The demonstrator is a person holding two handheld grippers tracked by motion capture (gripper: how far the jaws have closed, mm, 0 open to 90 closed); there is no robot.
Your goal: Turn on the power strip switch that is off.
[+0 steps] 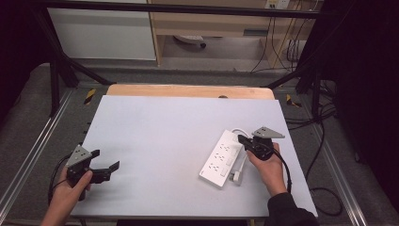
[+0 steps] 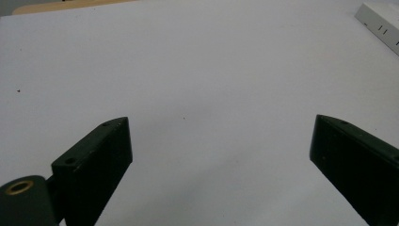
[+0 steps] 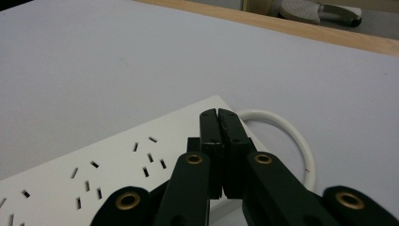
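A white power strip lies on the right half of the white table, its white cable looping along its right side to a plug. My right gripper hovers over the strip's far end. In the right gripper view its jaws are pressed together with nothing between them, tips above the strip near the cable loop. My left gripper rests open at the table's front left. Between its wide-spread jaws is bare table, and a corner of the strip shows far off.
A wooden board edge runs along the table's far side. Black frame bars and loose cables flank the table. Behind stands a wooden shelf unit.
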